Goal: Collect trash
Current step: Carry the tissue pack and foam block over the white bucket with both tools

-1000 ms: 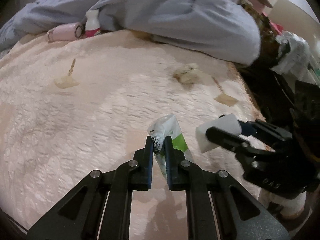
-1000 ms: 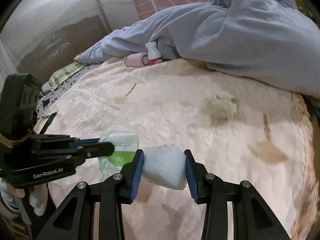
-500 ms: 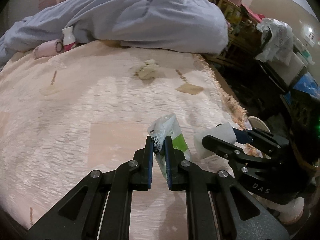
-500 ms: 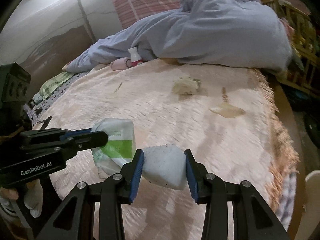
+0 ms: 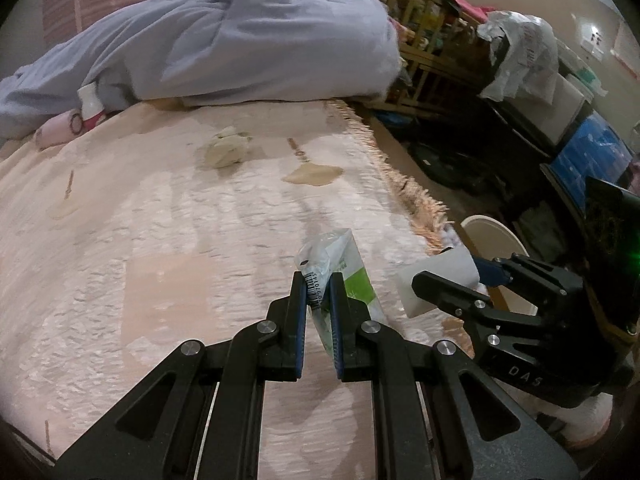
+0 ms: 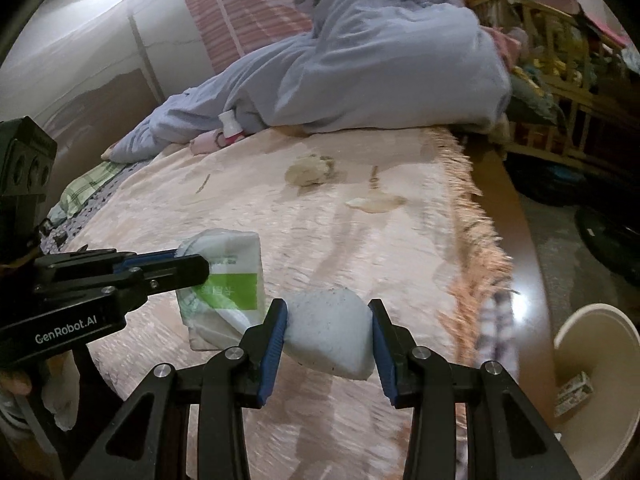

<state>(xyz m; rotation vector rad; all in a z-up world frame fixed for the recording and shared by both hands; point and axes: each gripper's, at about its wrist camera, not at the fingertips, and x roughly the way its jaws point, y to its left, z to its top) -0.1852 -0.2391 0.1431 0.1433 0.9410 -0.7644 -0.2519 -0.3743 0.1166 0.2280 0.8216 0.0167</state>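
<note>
My left gripper (image 5: 319, 284) is shut on a white and green plastic packet (image 5: 340, 272), held above the pink bedspread; the packet also shows in the right wrist view (image 6: 228, 280). My right gripper (image 6: 329, 312) is shut on a crumpled white tissue wad (image 6: 328, 332), seen from the left wrist view (image 5: 436, 284) as a white block. A beige bin (image 6: 600, 376) stands on the floor at the lower right of the bed, with a small wrapper inside; its rim shows in the left wrist view (image 5: 492, 236). A crumpled beige tissue (image 5: 226, 152) lies far on the bed.
Two flat beige wrappers with sticks (image 5: 314, 174) (image 5: 64, 208) lie on the bedspread. A blue-grey duvet (image 5: 248, 40) covers the far end, with a pink bottle (image 5: 60, 130) beside it. A wooden rack (image 5: 428, 60) and dark clutter stand right of the fringed bed edge (image 6: 472, 240).
Both grippers, holding their items, have swung right toward the fringed bed edge. The floor and the beige bin have come into view.
</note>
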